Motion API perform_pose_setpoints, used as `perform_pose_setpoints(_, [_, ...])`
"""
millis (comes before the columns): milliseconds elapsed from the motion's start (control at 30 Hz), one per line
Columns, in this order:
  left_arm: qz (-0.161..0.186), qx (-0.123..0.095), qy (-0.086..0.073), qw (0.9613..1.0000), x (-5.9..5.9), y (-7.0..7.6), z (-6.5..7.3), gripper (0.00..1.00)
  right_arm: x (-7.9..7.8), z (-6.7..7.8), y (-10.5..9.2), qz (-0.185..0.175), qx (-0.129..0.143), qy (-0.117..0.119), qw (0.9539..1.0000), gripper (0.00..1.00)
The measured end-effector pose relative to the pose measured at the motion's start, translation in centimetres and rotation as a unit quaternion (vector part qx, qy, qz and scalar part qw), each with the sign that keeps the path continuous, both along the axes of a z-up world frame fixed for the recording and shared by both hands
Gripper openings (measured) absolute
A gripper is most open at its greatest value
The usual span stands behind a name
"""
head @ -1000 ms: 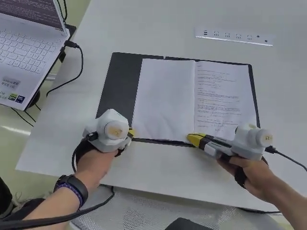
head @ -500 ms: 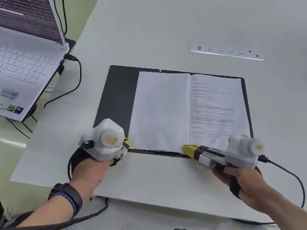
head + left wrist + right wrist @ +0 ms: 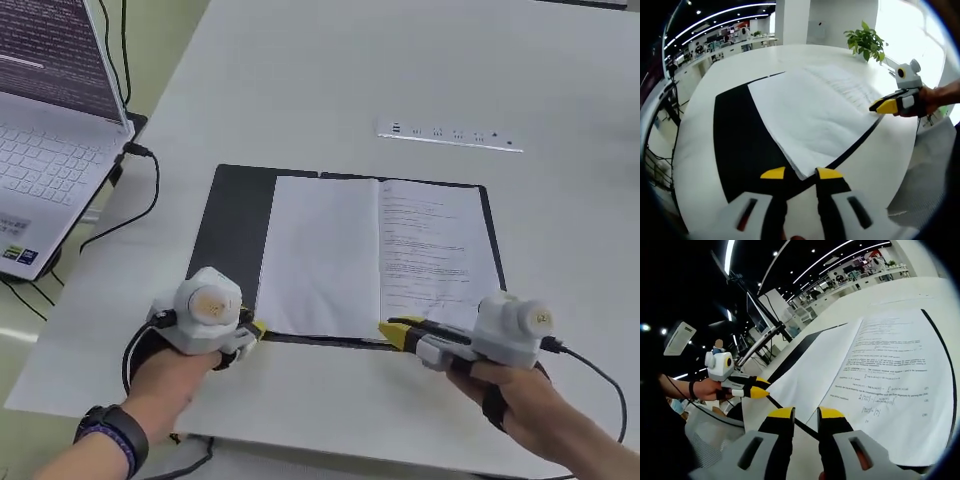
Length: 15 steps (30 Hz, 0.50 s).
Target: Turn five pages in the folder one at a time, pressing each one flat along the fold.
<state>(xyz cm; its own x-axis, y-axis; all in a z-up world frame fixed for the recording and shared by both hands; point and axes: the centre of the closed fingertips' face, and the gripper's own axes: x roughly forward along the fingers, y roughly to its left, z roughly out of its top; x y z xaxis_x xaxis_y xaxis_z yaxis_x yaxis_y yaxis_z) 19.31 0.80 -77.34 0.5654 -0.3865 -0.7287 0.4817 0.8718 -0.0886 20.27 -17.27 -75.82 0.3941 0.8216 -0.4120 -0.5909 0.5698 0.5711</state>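
Note:
A black folder [image 3: 232,235] lies open on the white table. Its left side holds a blank white page [image 3: 320,255] and its right side a printed page [image 3: 435,250]. My left gripper [image 3: 256,328] rests at the folder's front edge. Its jaws are narrowly open, with the blank page's near corner [image 3: 802,172] just at the tips [image 3: 801,173]. My right gripper [image 3: 386,327] lies low at the front edge by the fold, its jaws [image 3: 806,415] a little apart with nothing between them. Each gripper also appears in the other's view: right [image 3: 874,106], left [image 3: 760,387].
An open laptop [image 3: 50,170] stands at the left, with a black cable [image 3: 135,205] running along the table's edge. A white power strip [image 3: 450,135] lies behind the folder. The table's front edge [image 3: 330,445] is close below both hands.
The head camera has tilted, so the folder sits lower in the picture. Both grippers keep their places at the folder's front edge, and the pages lie as before.

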Motion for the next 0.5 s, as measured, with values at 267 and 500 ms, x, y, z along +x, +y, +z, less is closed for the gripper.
perform_pose_setpoints(267, [-0.003,-0.008,-0.013,0.9999,-0.1,-0.2,2.1,0.29,-0.6,1.0,-1.3,0.012,-0.038,-0.039,0.9984,0.28])
perform_pose_setpoints(500, [-0.016,-0.012,-0.036,0.9991,0.0,-0.3,4.4,0.34,-0.7,2.3,-2.8,0.007,-0.059,-0.067,0.996,0.34])
